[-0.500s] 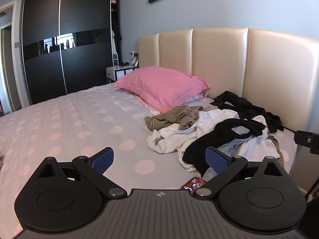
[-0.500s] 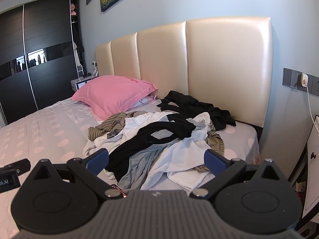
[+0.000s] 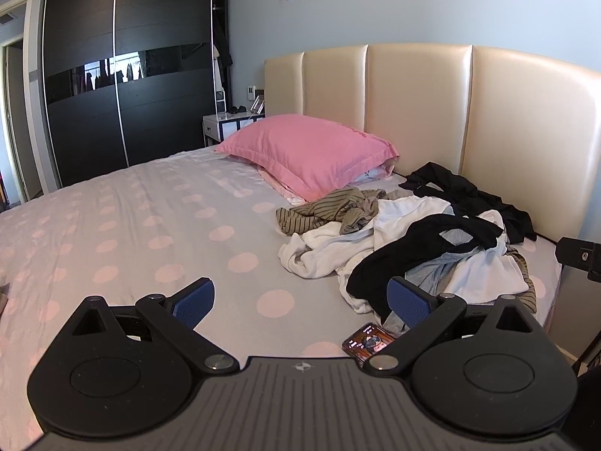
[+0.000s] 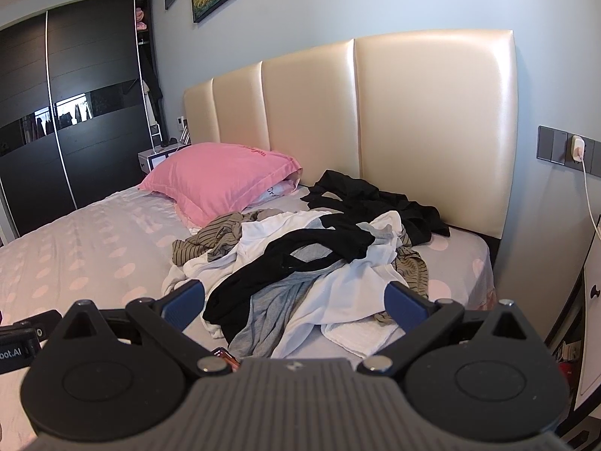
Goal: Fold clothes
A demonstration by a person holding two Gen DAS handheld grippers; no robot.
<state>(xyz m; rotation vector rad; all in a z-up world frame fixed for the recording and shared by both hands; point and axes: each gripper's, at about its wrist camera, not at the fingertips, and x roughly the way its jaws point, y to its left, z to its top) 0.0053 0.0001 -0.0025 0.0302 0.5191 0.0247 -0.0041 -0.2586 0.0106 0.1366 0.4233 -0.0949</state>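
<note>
A heap of unfolded clothes [image 3: 420, 244] [image 4: 311, 263] lies on the right side of the bed near the headboard: black garments, white shirts, a grey top [image 4: 270, 308] and an olive striped piece [image 3: 326, 214]. My left gripper [image 3: 300, 298] hovers wide open over the bedsheet just left of the heap, nothing between its blue pads. My right gripper [image 4: 295, 298] is also wide open, held above the heap's near edge; the grey and white fabric shows between its fingers but is not touched.
A pink pillow [image 3: 311, 150] leans by the cream headboard [image 4: 432, 124]. A phone [image 3: 368, 342] lies on the polka-dot sheet [image 3: 150, 233] by the heap. A dark wardrobe [image 3: 124, 97] and nightstand [image 3: 225, 124] stand beyond. A wall socket with charger [image 4: 576, 148] is right.
Both views have shifted only slightly; the grippers stay wide open and the clothes have not moved.
</note>
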